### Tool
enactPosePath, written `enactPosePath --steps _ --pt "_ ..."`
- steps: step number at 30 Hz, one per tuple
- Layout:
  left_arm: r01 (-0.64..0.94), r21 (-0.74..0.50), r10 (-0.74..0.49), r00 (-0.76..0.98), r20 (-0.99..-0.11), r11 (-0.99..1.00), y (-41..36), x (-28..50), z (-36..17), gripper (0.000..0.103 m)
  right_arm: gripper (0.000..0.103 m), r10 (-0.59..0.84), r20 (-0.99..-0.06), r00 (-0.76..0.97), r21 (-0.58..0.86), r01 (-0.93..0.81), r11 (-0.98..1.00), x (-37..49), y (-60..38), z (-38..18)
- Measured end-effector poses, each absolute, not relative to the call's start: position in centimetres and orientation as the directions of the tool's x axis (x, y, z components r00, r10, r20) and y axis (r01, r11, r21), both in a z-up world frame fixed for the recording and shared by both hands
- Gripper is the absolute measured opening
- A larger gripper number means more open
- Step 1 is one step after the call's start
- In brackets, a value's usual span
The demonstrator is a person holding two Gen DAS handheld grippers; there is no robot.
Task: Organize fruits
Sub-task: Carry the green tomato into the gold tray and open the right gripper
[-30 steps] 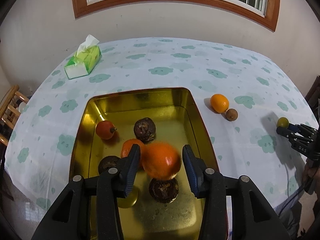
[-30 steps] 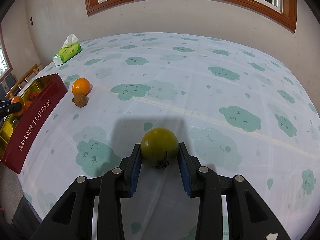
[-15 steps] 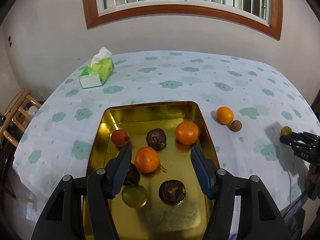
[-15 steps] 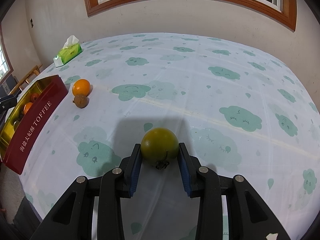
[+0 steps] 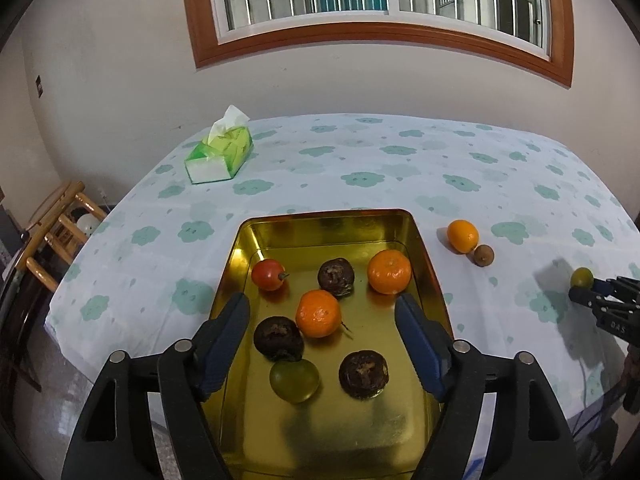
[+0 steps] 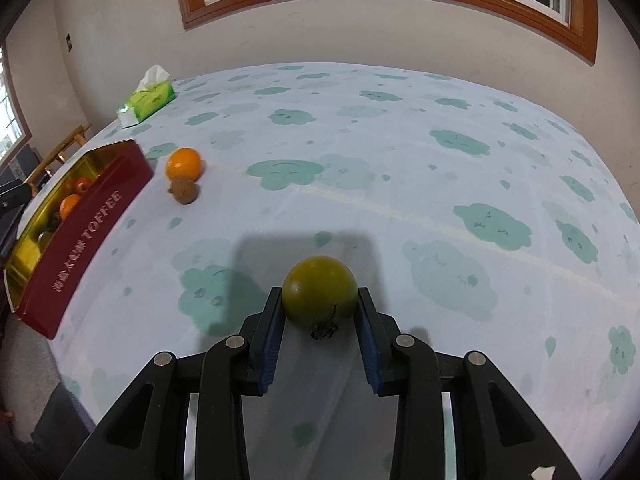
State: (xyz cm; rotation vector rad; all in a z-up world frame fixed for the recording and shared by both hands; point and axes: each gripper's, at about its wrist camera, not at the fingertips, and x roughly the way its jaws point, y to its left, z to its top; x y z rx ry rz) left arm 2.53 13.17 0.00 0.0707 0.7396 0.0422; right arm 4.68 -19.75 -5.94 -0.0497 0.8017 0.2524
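A gold-lined red toffee tin [image 5: 328, 222] [image 6: 80, 236] holds two oranges [image 5: 389, 272], a red tomato [image 5: 269, 275], three dark brown fruits [image 5: 336, 277] and a green fruit [image 5: 295, 380]. My left gripper [image 5: 322, 312] is open and empty above the tin. My right gripper [image 6: 319, 312] is shut on a green tomato [image 6: 319, 288], just above the tablecloth; it also shows in the left wrist view [image 5: 581, 278]. An orange [image 5: 463, 235] [image 6: 183, 163] and a small brown fruit [image 5: 483, 255] [image 6: 184, 192] lie on the cloth right of the tin.
A green tissue box [image 5: 220, 156] [image 6: 146, 98] sits at the table's far left. The table has a cloud-print cloth [image 6: 400, 160]. A wooden chair [image 5: 52, 224] stands off the left edge. A wall with a window is behind.
My left gripper let go of an orange, which now rests at the tin's right wall, and has opened wide and drawn back and up. My right gripper has lifted the green tomato slightly.
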Motion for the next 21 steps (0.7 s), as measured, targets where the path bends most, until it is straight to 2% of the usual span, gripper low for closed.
enactPosePath --steps 15,21 --pt "-0.063 0.064 0.09 0.732 -0.675 0.996 15.4 1.1 -0.3 0.076 0.032 0.331 -0.663 0.671 0.071 -0.383 0.921 1.0 -13.7 -2.4" --pt "-0.128 0.074 0.144 0.727 -0.672 0.989 17.9 0.4 0.1 0.076 0.032 0.425 -0.642 0.638 0.077 -0.498 0.864 -0.4 -8.9 0.0"
